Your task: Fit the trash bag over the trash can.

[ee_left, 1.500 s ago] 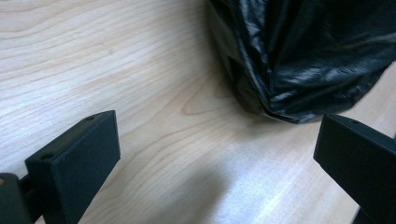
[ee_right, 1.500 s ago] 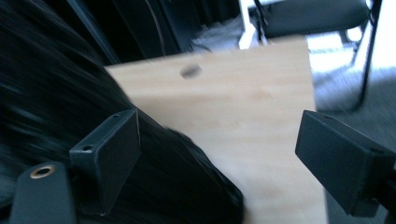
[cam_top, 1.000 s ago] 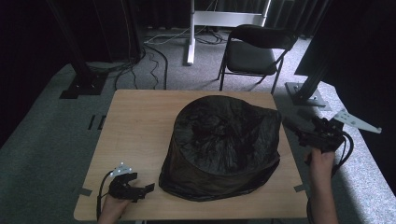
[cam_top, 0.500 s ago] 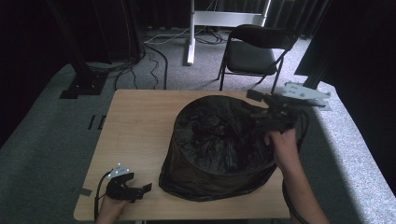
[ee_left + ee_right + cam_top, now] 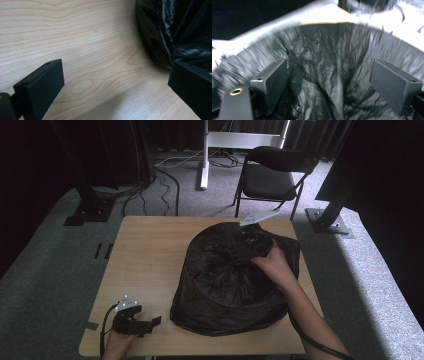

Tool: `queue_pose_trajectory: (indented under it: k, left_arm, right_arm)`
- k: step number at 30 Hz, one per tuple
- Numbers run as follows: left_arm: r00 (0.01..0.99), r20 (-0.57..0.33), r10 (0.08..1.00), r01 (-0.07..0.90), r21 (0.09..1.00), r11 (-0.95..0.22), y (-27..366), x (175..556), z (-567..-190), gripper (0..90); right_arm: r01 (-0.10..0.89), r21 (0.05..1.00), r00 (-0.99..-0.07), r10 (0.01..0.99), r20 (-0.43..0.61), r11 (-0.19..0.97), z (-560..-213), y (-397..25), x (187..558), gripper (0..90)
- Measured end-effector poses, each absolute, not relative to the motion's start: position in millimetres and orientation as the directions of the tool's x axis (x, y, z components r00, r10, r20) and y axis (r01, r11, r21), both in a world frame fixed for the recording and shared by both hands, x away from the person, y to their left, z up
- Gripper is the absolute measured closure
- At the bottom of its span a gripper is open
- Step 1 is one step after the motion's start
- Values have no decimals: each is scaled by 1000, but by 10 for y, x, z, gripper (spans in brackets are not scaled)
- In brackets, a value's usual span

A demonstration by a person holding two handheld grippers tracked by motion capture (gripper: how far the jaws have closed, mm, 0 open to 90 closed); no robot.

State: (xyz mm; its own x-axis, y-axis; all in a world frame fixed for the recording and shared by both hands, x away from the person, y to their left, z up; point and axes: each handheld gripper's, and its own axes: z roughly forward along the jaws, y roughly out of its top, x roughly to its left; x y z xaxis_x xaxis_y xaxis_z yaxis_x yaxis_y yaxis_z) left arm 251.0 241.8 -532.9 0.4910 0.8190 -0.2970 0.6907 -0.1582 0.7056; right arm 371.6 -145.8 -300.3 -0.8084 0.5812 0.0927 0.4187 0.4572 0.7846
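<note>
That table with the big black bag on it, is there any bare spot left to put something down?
Yes. The table's left part is bare wood, from the far edge down to the left gripper at the near corner. The black bag crowds the right part, reaching nearly to the near and right edges, with the right gripper over its top.

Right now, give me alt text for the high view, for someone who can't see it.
A large crumpled black plastic bag sits on a wooden table, and the person's right hand holds the right gripper over the top of the bag. The left gripper, jaws open, rests near the table's near left corner.
</note>
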Motion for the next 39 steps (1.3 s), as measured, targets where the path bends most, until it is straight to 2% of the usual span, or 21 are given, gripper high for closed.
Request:
queue_pose_trajectory:
  k: [5, 10, 16, 18, 22, 28, 30, 39]
  left_arm:
    - [492, -293, 820, 691, 704, -163, 2409, 2515, -5333, 5]
    - [493, -291, 820, 692, 702, -167, 2385, 2515, -5337, 5]
    - [492, -291, 821, 690, 705, -164, 2401, 2517, -5334, 5]
    - [489, -299, 820, 695, 702, -159, 2406, 2517, -5336, 5]
    - [492, -296, 819, 692, 704, -161, 2401, 2517, -5335, 5]
    - [491, -295, 819, 691, 705, -160, 2400, 2514, -5329, 6]
    - [491, -300, 818, 691, 705, -156, 2409, 2515, -5325, 6]
    - [480, -296, 826, 686, 713, -143, 2429, 2510, -5315, 6]
  right_arm:
    - [468, 653, -825, 559, 82, 596, -3151, -1327, 3802, 155]
    - [520, 519, -826, 554, 103, 679, -3291, -1214, 3900, 154]
    - [522, 363, -840, 539, 62, 772, -3504, -1100, 3957, 154]
    - [524, 312, -847, 525, 86, 793, -3560, -1076, 3952, 154]
    - [515, 271, -852, 520, 60, 813, -3613, -1048, 3939, 154]
    - [501, 198, -865, 496, 76, 843, -3710, -1040, 3943, 154]
    - [498, 211, -866, 496, 66, 841, -3686, -1046, 3949, 154]
    - [545, 525, -795, 602, 76, 654, -3172, -1325, 3977, 153]
